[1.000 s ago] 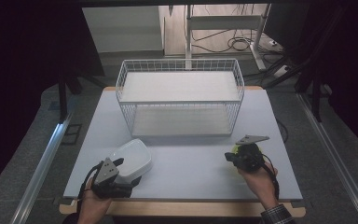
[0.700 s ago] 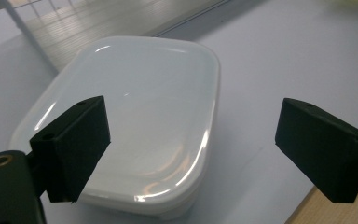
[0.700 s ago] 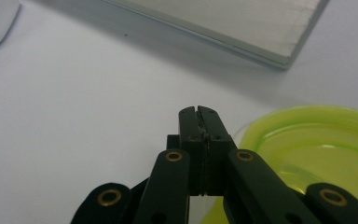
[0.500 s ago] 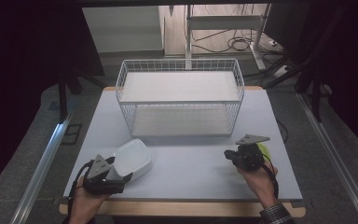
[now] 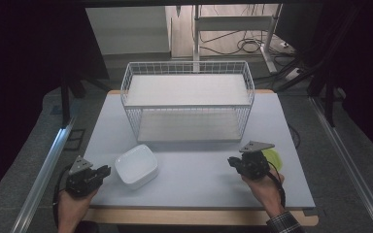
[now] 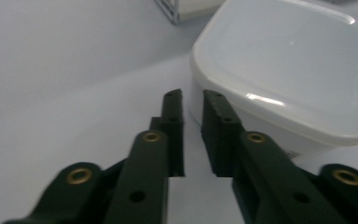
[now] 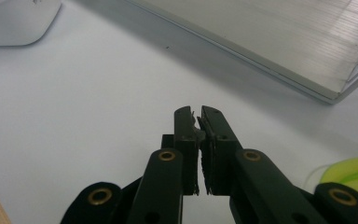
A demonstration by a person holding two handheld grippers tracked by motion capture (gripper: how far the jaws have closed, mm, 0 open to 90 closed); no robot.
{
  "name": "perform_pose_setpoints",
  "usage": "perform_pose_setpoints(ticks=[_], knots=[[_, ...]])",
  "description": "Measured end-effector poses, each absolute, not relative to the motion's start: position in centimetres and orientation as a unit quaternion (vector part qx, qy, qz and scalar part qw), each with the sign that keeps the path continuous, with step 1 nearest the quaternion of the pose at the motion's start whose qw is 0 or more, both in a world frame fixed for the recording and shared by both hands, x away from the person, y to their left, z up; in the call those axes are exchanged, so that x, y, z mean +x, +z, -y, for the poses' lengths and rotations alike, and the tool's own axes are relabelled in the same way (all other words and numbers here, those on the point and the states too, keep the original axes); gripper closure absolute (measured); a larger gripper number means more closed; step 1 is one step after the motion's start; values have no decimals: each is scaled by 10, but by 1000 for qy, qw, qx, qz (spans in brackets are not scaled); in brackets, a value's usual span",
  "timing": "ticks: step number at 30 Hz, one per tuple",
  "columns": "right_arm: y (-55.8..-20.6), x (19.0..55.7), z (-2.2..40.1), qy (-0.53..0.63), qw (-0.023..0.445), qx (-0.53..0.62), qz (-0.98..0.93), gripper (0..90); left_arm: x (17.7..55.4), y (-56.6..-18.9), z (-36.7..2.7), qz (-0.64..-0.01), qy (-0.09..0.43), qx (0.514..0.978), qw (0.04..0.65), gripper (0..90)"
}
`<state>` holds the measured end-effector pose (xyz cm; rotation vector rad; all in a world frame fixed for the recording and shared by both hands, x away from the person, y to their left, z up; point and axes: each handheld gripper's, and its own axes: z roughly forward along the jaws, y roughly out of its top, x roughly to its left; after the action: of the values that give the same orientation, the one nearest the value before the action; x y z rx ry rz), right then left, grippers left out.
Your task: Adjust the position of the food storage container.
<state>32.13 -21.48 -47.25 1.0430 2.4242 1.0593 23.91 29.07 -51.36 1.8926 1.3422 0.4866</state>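
Left gripper backing off a white container on the table, in front of the wire basket.

The wire basket (image 5: 188,104) is sitting at the far middle of the table (image 5: 194,165); the white container (image 5: 136,165) is resting free near the front left. The left gripper (image 5: 102,171), over it a second ago, is now sitting just beside it, jaws slightly spread around nothing, suggesting a release. The right gripper (image 5: 233,161) is idling with jaws pressed together beside a yellow-green disc (image 5: 274,158).

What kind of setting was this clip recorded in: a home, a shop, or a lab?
Most likely a lab or recording workspace. A table with a plain white top stands between dark curtains, loose cables lie on the floor behind it, and on it sit just a wire basket and a white container.
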Motion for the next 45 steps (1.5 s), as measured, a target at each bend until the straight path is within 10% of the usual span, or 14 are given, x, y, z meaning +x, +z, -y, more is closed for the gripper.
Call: perform_pose_setpoints(ticks=[45], knots=[[-497,340,165,365,116,343,-857,888,318,-529,-172,-416,110,823,370,876]])
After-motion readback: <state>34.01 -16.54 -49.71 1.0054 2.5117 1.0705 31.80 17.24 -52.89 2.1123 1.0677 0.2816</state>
